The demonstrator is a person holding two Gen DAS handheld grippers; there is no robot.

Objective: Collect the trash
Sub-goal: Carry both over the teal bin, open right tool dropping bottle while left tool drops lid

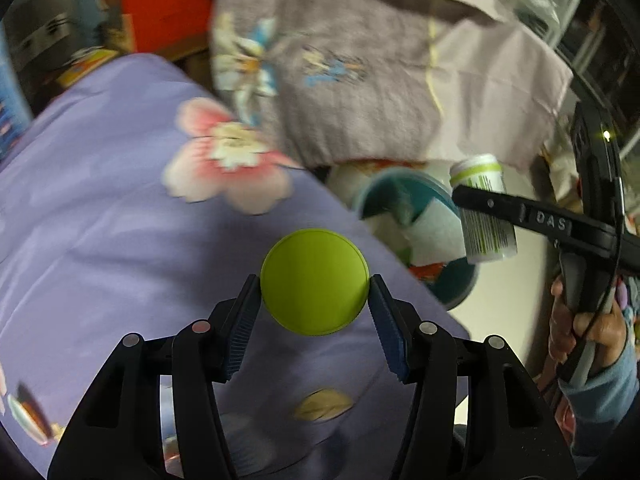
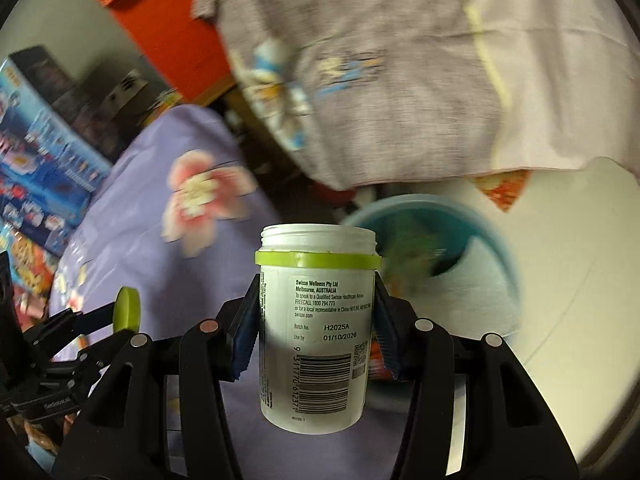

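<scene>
My left gripper (image 1: 314, 292) is shut on a round lime-green lid (image 1: 314, 282), held flat side toward the camera above the purple floral bedsheet (image 1: 100, 220). My right gripper (image 2: 316, 312) is shut on an open white supplement bottle (image 2: 316, 328) with a green neck ring, held upright. In the left wrist view the bottle (image 1: 482, 208) and right gripper (image 1: 520, 216) hang over a teal bin (image 1: 452, 284) on the floor. In the right wrist view the bin (image 2: 488, 236) lies ahead to the right, with paper and green scraps inside, and the lid (image 2: 127, 308) shows at the left in the left gripper (image 2: 96, 320).
A grey floral cloth (image 1: 380, 80) hangs behind the bin. Colourful boxes (image 2: 36, 152) stand left of the bed. A red board (image 1: 160, 4) is at the back. The pale floor (image 2: 568, 260) spreads right of the bin.
</scene>
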